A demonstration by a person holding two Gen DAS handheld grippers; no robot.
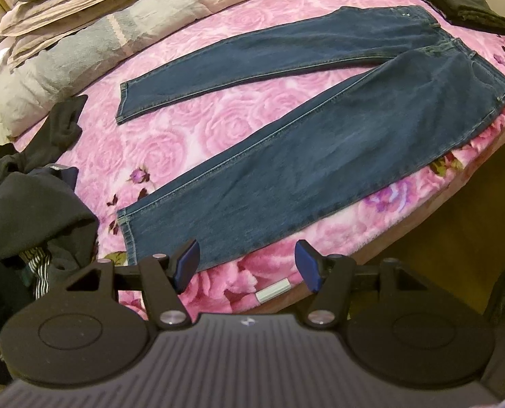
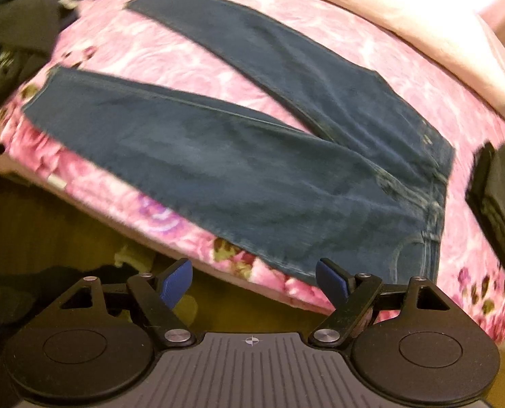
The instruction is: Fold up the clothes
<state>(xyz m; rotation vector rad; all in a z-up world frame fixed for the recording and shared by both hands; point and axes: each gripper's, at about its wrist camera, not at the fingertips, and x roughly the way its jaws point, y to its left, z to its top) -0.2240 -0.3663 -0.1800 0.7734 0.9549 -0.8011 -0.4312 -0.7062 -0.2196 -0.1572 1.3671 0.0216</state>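
Left wrist: we see jeans point(image 1: 303, 142) flat on bed point(image 1: 218, 125), hem just ahead of left gripper point(image 1: 247, 267); waist nearest right gripper point(image 2: 254, 284); both jaws open, empty.

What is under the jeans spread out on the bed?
The jeans lie flat on a pink rose-print blanket, which shows between the spread legs and all around them. Whatever sits beneath the denim itself, or under the blanket, is covered.

We hold our left gripper point(image 1: 246, 265) low and level, its blue-padded fingers point(image 1: 187, 263) spread wide apart with nothing between them. Our right gripper point(image 2: 254, 284) sits the same way, fingers point(image 2: 332, 284) parted wide, gripping nothing.
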